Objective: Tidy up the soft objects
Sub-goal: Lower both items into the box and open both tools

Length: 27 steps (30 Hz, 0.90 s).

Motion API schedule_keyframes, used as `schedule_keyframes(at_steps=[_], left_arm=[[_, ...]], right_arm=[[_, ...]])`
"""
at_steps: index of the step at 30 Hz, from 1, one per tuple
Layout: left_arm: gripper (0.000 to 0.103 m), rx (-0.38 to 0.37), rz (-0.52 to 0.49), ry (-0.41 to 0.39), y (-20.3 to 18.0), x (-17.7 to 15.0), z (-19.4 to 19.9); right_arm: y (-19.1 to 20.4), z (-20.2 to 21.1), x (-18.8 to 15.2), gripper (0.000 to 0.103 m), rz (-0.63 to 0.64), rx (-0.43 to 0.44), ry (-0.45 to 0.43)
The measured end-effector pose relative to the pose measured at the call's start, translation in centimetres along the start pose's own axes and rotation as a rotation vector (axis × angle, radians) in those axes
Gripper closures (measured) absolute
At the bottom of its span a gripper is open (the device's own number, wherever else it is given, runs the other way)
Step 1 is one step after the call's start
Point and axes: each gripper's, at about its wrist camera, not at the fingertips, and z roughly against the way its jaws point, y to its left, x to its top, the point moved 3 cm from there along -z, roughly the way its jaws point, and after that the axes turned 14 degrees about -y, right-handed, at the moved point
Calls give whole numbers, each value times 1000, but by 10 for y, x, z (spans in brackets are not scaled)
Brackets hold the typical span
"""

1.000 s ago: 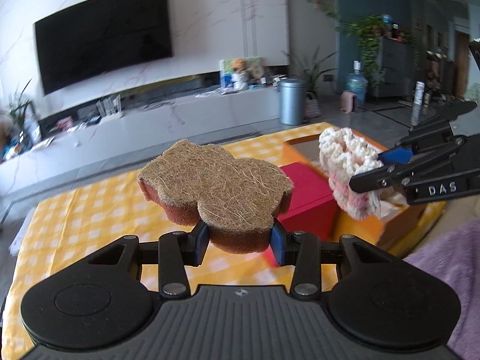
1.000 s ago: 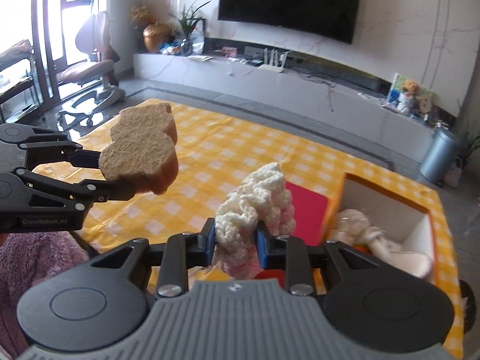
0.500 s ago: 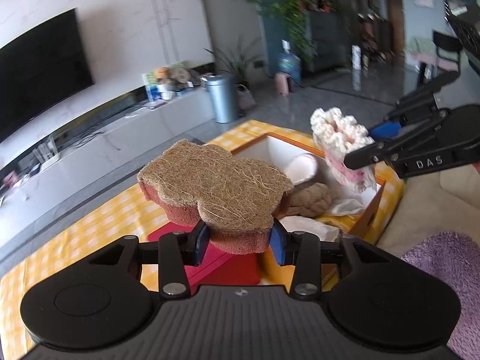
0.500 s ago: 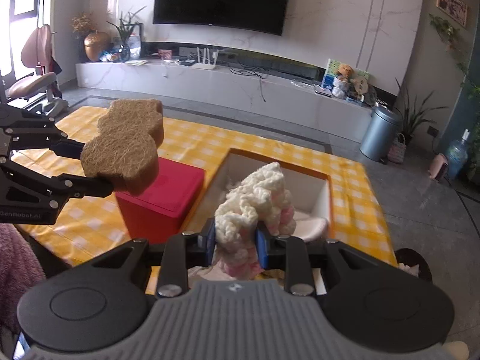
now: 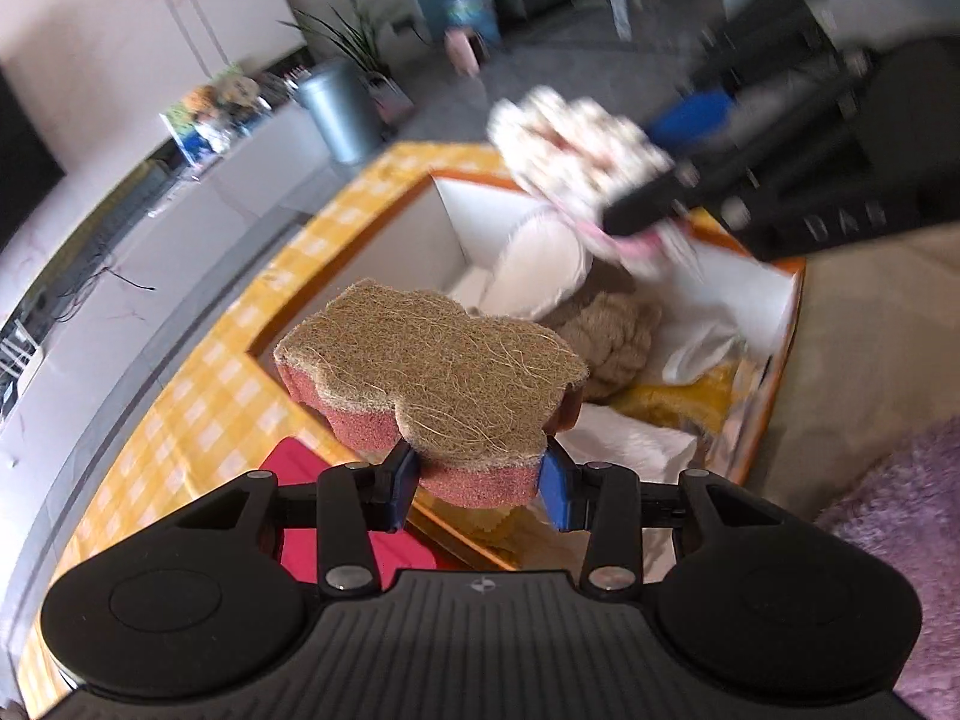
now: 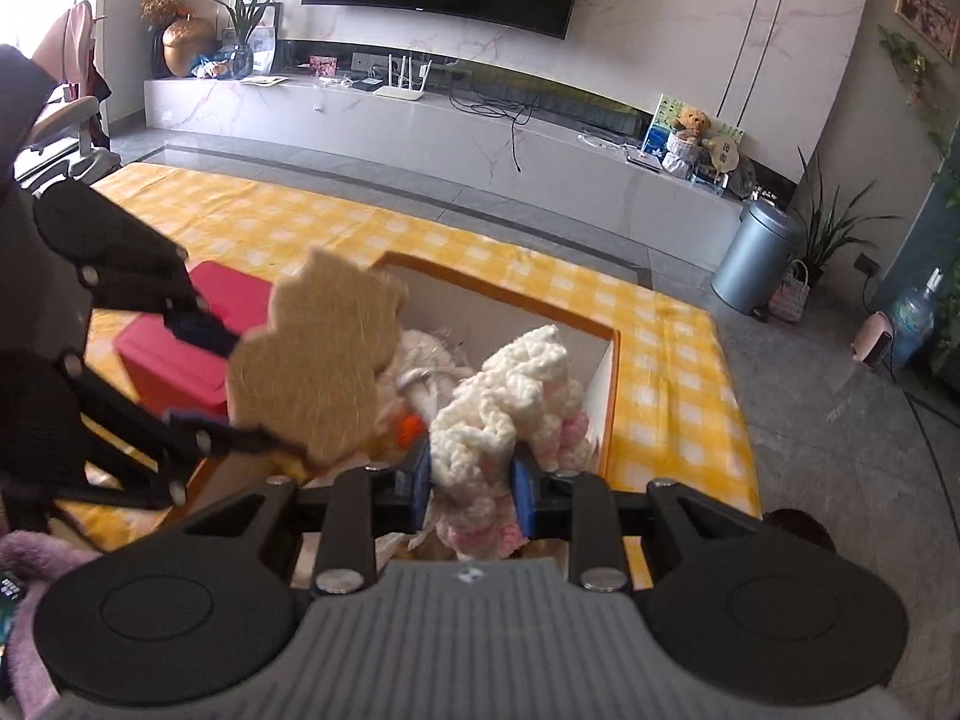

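My left gripper [image 5: 480, 483] is shut on a flower-shaped scrub sponge [image 5: 432, 366], brown fibre on top and red foam below. It hangs over the near-left corner of an open box [image 5: 384, 252] with an orange rim and white walls. My right gripper [image 6: 471, 492] is shut on a white and pink crocheted piece [image 6: 510, 402], also above the box [image 6: 606, 384]. In the left wrist view the crocheted piece [image 5: 576, 162] and right gripper [image 5: 654, 180] appear blurred at the upper right. The sponge [image 6: 318, 366] shows at the left in the right wrist view.
Inside the box lie a white cloth [image 5: 540, 264], a beige knitted item [image 5: 612, 336] and a yellow piece [image 5: 678, 402]. A red box [image 6: 186, 348] stands left of it on the yellow checked tablecloth [image 6: 288, 222]. A purple fuzzy sleeve [image 5: 894, 576] is at the right.
Both grippers have carried their loads rightward from above the tablecloth and red box to above the open box, and lower. The left gripper has rolled. Both grips are unchanged.
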Motion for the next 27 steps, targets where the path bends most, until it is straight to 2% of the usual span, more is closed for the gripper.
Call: schedule_keyframes(at_steps=[5,10,16,20,24,25,27], left_arm=[[55,-22,-54,97,1,-3,-37],[54,-24,-26,126,14,-4,-57],[48,-25,11,121,25,-5,-63],[34,-51,28,89,24,-3,-58],[25,-54,40,60,23,2,-49],[25,-56,47,51,23,3,-45],[25,-57,60,32,22,6,-36]], right_arm=[[-12,-33,9,77,0,15,-21],[-22,-74,9,76,6,32,-14],[-29,-118,-1,76,13,49,50],[-29,-135,-8,74,16,38,71],[-28,-136,-6,67,21,14,68],[-28,-134,-4,61,25,4,62],[-26,-129,1,60,28,0,53]])
